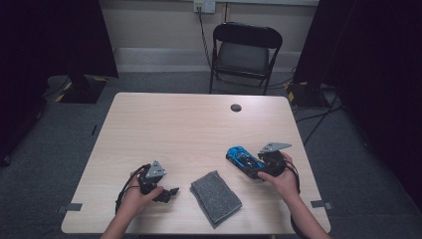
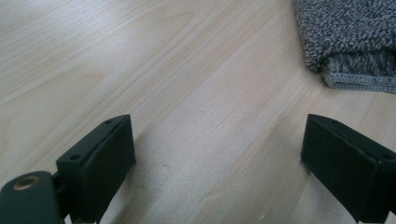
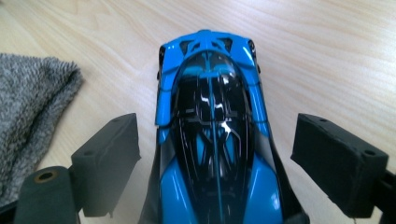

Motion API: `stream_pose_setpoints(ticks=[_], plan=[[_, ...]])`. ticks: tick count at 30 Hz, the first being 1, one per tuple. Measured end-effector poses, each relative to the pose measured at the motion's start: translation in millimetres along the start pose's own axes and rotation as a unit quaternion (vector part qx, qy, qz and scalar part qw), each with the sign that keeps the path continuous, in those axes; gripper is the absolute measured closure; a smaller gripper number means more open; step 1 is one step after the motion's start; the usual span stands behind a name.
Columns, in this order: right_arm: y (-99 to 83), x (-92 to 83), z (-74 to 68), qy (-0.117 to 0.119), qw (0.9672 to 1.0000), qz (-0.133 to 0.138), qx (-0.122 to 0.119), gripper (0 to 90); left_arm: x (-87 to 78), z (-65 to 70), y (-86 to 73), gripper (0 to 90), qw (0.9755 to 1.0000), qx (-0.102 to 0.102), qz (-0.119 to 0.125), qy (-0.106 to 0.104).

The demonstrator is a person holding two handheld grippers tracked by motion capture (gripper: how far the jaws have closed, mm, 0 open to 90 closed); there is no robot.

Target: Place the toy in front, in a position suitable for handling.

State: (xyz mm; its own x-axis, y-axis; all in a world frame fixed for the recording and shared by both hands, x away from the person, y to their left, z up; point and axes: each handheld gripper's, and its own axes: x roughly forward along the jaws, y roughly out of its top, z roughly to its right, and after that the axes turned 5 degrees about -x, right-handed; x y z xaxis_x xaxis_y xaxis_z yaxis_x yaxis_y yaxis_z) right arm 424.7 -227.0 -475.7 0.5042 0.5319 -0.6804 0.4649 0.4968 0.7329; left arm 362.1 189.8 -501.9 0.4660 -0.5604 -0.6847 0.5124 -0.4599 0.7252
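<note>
A blue and black toy car (image 1: 244, 160) (image 3: 215, 135) lies on the wooden table at the right. My right gripper (image 1: 260, 171) (image 3: 217, 163) is open, its jaws standing on either side of the car's body with a gap on each side. A folded grey cloth (image 1: 215, 196) (image 2: 348, 39) (image 3: 28, 121) lies near the front edge, between the two hands. My left gripper (image 1: 171, 192) (image 2: 219, 163) rests low over bare wood at the front left, open with nothing between its jaws, pointing toward the cloth.
The light wooden table (image 1: 189, 129) has a small dark round cap (image 1: 236, 107) near its far edge. A black folding chair (image 1: 244, 52) stands beyond the table. Cables and dark stands lie on the grey floor at both sides.
</note>
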Motion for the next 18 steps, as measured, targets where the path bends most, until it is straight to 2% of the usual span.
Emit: stream_pose_setpoints(ticks=[7, 14, 18], plan=[[6.1, 10.6, 0.5, 0.002, 1.0000, -0.003, -0.003, 13.9, 0.0, 0.0, 0.0, 9.3, 1.0000, 0.000, 0.000, 0.000], [7.5, 17.5, 1.5, 0.003, 1.0000, 0.000, 0.006, 13.8, 0.0, 0.0, 0.0, 9.3, 1.0000, 0.000, 0.000, 0.000], [10.4, 20.7, -0.5, 0.008, 1.0000, -0.003, -0.002, 13.9, 0.0, 0.0, 0.0, 9.3, 1.0000, 0.000, 0.000, 0.000]])
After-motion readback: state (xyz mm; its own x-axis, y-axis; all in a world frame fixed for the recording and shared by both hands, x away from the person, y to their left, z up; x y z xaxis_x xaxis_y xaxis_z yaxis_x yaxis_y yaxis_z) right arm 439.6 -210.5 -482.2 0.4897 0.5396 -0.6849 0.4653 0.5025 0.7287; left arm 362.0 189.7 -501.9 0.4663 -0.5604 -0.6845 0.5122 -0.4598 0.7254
